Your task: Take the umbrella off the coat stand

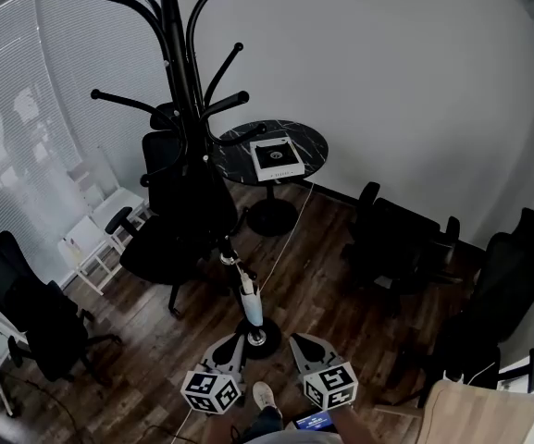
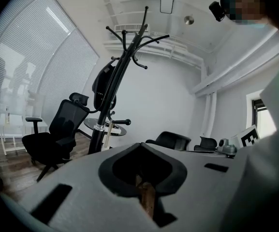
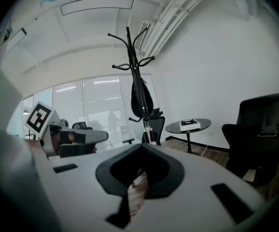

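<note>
1. Left claw (image 1: 237, 339): low in head view, just left of the stand's round base (image 1: 258, 337). Its jaws are pressed together, with only a thin slit showing floor. Nothing pinched, nothing touched.
2. Right claw (image 1: 296, 339): just right of the same base. Its jaws are likewise closed to a sliver and empty.
3. Black metal coat stand (image 1: 181, 72): upright on the dark wooden floor (image 1: 313, 285), hooks curving outward at the top.
4. Furled black umbrella (image 2: 102, 86): hangs high against the stand's pole, well apart from both claws. In head view it merges with the black office chair (image 1: 169, 239) behind.
5. Round dark marble-topped table (image 1: 313, 146): beyond the stand, carrying a flat white box (image 1: 276, 157).
</note>
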`<state>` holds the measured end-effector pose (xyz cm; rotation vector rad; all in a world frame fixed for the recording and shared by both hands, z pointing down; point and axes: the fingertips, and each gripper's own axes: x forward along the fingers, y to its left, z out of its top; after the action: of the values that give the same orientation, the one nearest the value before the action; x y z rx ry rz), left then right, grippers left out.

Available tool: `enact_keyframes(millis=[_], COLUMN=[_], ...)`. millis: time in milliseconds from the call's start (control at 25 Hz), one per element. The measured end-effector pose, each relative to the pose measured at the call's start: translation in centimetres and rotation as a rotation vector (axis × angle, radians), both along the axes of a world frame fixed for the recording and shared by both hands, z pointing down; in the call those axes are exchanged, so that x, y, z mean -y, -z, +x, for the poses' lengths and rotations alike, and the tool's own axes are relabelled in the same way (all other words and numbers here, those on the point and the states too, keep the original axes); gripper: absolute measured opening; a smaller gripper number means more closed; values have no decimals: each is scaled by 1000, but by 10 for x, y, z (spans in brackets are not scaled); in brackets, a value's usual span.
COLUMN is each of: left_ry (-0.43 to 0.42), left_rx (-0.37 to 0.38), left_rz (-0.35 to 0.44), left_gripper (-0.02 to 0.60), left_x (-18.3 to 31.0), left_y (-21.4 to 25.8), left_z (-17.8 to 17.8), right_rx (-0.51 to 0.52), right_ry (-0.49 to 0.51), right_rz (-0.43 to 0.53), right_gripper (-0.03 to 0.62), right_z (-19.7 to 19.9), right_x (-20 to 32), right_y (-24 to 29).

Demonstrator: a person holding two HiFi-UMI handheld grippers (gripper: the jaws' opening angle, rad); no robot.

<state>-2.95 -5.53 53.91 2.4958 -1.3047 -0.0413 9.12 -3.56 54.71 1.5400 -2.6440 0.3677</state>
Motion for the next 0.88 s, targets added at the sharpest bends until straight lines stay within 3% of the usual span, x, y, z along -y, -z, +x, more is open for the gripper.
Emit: enact_keyframes(millis=[240,880], left_ry=[23,53], left_rx=[-10,-58], left_rz=[-8,-40], left_gripper=[20,20], left_x=[35,151], left_y=[-4,-22], left_z=[-17,-47], right_rx=[-26,-46], right_ry=[-47,53], right_rz=[-35,-80], right_gripper=[12,12], right_z=[0,-43], right_x=[39,147], right_y=[-7,-22])
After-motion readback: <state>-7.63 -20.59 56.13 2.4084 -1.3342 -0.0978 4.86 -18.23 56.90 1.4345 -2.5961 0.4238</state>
